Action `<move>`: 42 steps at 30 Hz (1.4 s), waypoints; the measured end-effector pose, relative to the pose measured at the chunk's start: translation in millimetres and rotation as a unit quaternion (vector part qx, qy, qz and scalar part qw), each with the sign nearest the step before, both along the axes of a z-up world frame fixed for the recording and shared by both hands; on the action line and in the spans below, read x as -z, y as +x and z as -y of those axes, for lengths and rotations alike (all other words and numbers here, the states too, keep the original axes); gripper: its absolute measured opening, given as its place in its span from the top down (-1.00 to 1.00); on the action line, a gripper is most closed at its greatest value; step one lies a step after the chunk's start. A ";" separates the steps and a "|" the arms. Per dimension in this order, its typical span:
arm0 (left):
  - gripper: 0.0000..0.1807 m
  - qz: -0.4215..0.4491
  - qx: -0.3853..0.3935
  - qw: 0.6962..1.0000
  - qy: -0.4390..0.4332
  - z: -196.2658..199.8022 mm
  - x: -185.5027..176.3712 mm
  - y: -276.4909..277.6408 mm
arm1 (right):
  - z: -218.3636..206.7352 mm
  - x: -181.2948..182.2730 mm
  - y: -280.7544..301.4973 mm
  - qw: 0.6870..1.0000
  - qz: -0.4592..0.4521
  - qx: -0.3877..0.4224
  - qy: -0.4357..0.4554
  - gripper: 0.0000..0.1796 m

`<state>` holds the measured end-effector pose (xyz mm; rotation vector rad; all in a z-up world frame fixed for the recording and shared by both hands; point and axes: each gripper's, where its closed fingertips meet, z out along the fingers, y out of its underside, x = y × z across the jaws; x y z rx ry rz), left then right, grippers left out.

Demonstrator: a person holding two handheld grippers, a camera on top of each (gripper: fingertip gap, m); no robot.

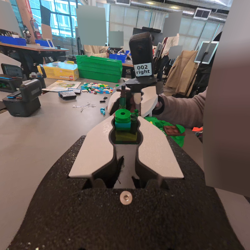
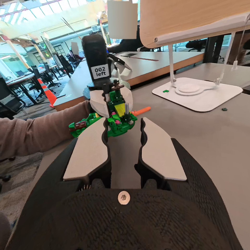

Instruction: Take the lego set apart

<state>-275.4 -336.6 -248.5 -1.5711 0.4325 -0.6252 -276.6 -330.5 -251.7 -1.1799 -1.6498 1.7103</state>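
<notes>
- While much of the lego set is standing, a good share looks already stripped: a heap of loose bricks lies on the table beyond the work, near the booklet and yellow box.
- Set: it sits on the table between the two grippers, a green base carrying a short stack and a thin stem with a brown cross on top.
- Left gripper: its jaws are drawn in around the stack, with the green round piece and blue brick between the tips; it appears to be gripping the stack, steadying the model.
- Right gripper: jaws stand well apart and hold nothing; it hovers just short of the base, pointing at the yellow slope and grey pin.
- Stray parts: clear curved pieces, a small cyan piece and an orange tool lie apart on the table.
- Done, by my reading: many small bricks are off.
- Left: the stem, the stack, the slope, the pink studs and the brown plate are all still joined to the base, so I judge the job roughly midway, perhaps less.
</notes>
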 end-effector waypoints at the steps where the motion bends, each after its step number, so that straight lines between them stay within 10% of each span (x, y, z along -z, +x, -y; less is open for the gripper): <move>1: 0.71 0.005 0.005 1.000 0.000 0.8 -0.7 0.9 | 1.3 -1.0 0.9 1.000 -0.001 -0.005 -0.002 0.51; 42: 0.71 0.023 0.028 0.999 -0.020 3.6 5.0 3.2 | 4.0 -0.7 6.8 0.999 -0.028 -0.036 0.002 0.61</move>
